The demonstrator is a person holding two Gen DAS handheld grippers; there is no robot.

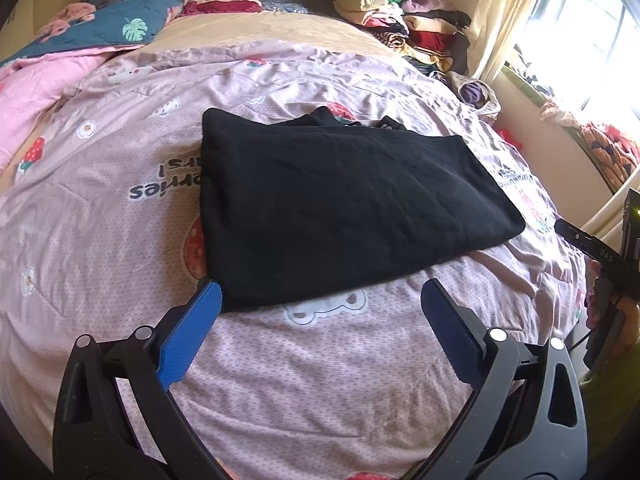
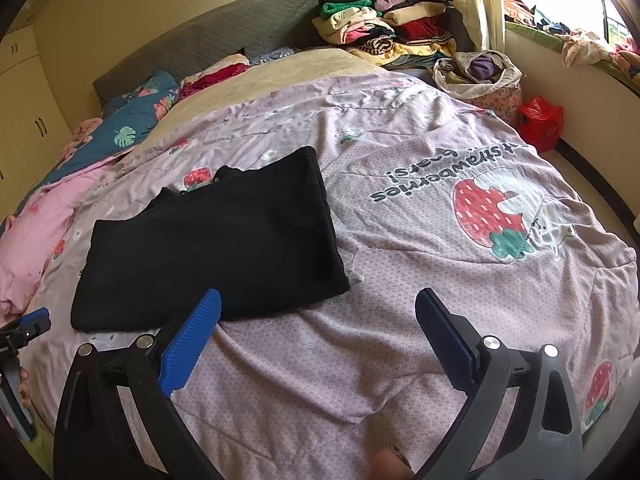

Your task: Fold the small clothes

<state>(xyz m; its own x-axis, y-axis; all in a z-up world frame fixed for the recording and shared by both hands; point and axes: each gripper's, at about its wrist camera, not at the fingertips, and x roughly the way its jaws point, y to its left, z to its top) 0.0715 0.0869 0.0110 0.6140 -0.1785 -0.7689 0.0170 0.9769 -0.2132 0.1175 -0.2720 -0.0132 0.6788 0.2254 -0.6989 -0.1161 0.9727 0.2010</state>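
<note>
A: Where is the garment found?

B: A black garment point(image 1: 340, 208) is seen folded into a flat rectangle, laid on the pink strawberry-print quilt point(image 1: 320, 380) that covers the bed. In the right wrist view the same piece point(image 2: 208, 248) is shown left of centre, with a darker layer peeking out along its far edge.

A: How is the left gripper point(image 1: 320, 300) set?

B: Its jaws are spread wide, with nothing pinched. One blue pad point(image 1: 192, 336) is seen just at the near left corner of the garment; whether it touches the cloth cannot be told. The other finger is held over bare quilt, clear of the fabric.

A: And the right gripper point(image 2: 318, 308)?

B: It is likewise spread wide and nothing is held. Its left pad point(image 2: 192, 340) is placed at the near edge of the garment, the other over the quilt.

A: Can each tool be seen from the other camera?

B: Partly. The right one is glimpsed at the right border of the left wrist view, the left one at the left border of the right wrist view, with fingers wrapped round its handle.

A: What else is noted?

B: A pile of assorted clothes point(image 2: 400, 24) is stacked at the far corner by the grey headboard point(image 2: 224, 36), a cloth basket point(image 2: 484, 76) and a red bag point(image 2: 540, 120) are set beside the bed, and a blue floral blanket point(image 1: 120, 16) is bunched at the far left.
</note>
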